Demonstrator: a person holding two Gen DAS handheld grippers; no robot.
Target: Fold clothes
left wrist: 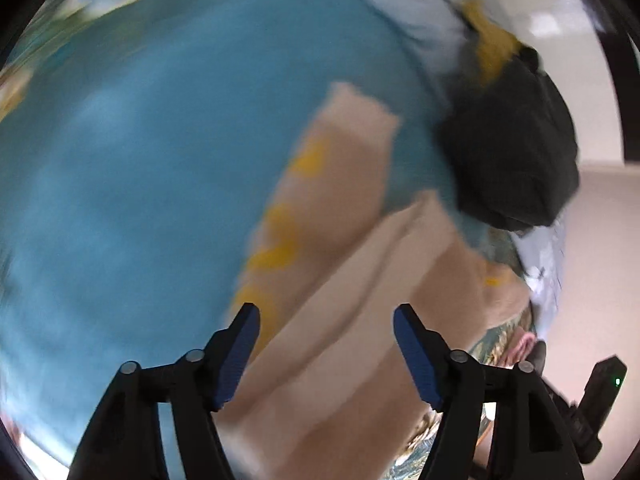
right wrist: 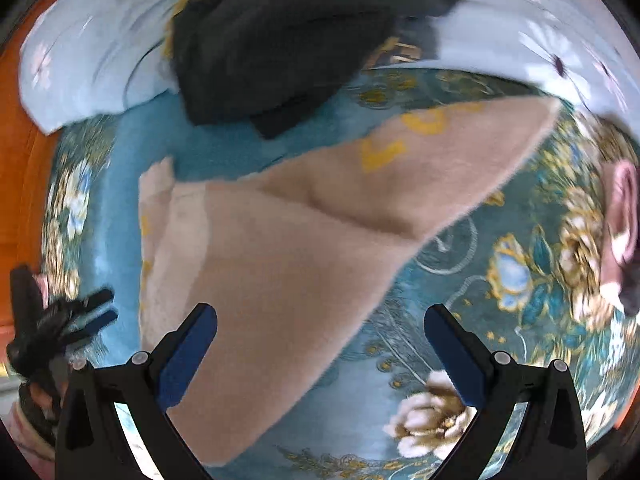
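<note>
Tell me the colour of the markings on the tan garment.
Yellow markings on the tan garment, clearest in the right wrist view.

Both claws gape wide — nothing between the pads. The left claw (left wrist: 326, 316) tilts downward; the right claw (right wrist: 320, 320) points straight down.

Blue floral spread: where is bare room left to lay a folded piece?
Bare blue spread lies open beside the tan garment, on the side away from the dark clothes. Another patch with flowers lies under the right tongs. It is crowded near the dark clothes and pale sheet.
</note>
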